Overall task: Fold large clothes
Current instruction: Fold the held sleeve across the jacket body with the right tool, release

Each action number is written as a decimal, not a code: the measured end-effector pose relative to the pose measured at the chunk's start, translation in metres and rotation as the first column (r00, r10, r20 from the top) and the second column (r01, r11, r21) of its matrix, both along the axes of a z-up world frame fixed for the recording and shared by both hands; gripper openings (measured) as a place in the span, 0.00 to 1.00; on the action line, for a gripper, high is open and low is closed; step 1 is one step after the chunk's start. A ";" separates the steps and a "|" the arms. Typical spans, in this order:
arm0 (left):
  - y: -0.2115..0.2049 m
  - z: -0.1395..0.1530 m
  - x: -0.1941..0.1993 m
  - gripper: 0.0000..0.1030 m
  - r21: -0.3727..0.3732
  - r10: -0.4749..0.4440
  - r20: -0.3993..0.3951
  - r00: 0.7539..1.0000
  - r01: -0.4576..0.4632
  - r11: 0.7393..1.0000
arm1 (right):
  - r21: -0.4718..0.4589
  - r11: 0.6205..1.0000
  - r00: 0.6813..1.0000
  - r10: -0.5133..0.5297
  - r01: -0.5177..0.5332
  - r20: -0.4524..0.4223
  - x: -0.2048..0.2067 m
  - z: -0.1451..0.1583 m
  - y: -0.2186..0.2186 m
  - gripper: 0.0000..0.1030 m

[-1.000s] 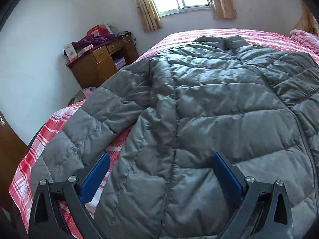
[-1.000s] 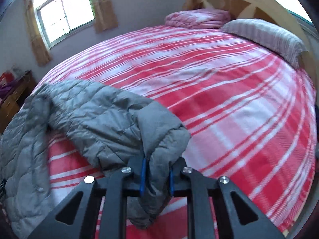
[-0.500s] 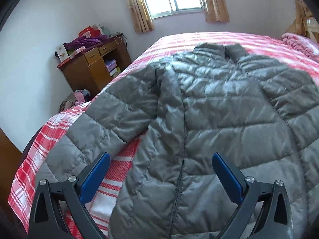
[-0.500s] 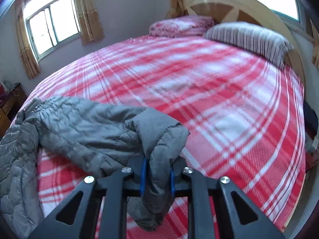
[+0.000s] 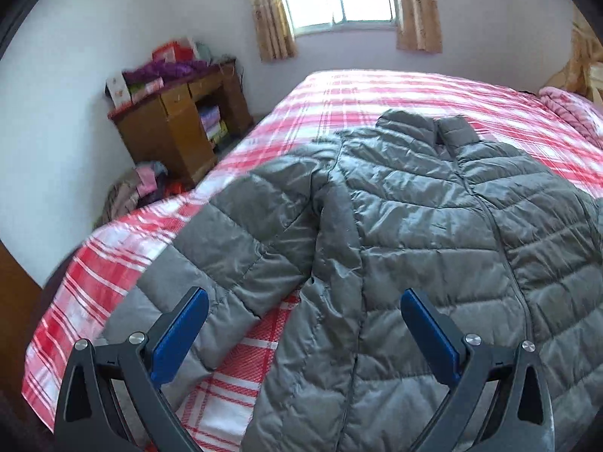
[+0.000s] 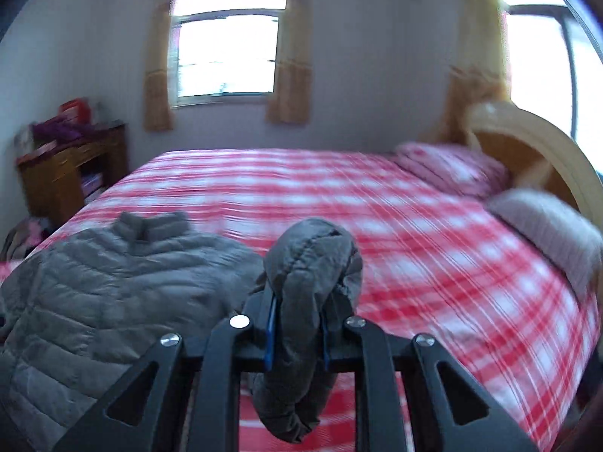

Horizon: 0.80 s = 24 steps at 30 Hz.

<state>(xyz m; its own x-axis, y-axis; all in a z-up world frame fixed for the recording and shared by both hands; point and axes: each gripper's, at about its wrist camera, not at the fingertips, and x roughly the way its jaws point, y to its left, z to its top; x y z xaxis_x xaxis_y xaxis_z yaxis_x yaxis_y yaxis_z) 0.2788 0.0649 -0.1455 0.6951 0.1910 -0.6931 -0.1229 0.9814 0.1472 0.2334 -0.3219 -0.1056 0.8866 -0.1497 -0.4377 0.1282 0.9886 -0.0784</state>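
A grey quilted puffer jacket (image 5: 426, 233) lies front-up and zipped on the red plaid bed (image 5: 377, 90), collar toward the window. Its left sleeve (image 5: 241, 241) stretches toward the bed's near left corner. My left gripper (image 5: 304, 329) hovers open above the jacket's hem, blue pads wide apart, nothing between them. In the right wrist view my right gripper (image 6: 297, 333) is shut on the cuff of the other sleeve (image 6: 312, 260), which bulges up between the pads and hangs below them. The jacket's body (image 6: 113, 282) lies to the left of it.
A wooden desk (image 5: 181, 128) piled with boxes and clothes stands against the left wall, with a heap of clothes (image 5: 139, 188) on the floor beside it. Pillows (image 6: 542, 229) and a folded pink blanket (image 6: 448, 169) lie by the wooden headboard (image 6: 535, 150). Bare plaid bedspread stretches right of the jacket.
My right gripper has lifted and swung with the sleeve cuff, so the view now faces the window. My left gripper has risen and drawn back from the jacket, still open.
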 end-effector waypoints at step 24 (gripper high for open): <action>0.003 0.038 0.010 0.99 -0.034 0.028 0.075 0.997 -0.025 0.999 | -0.086 0.890 0.888 0.430 -0.448 -0.164 -0.018 -0.087 0.176 0.84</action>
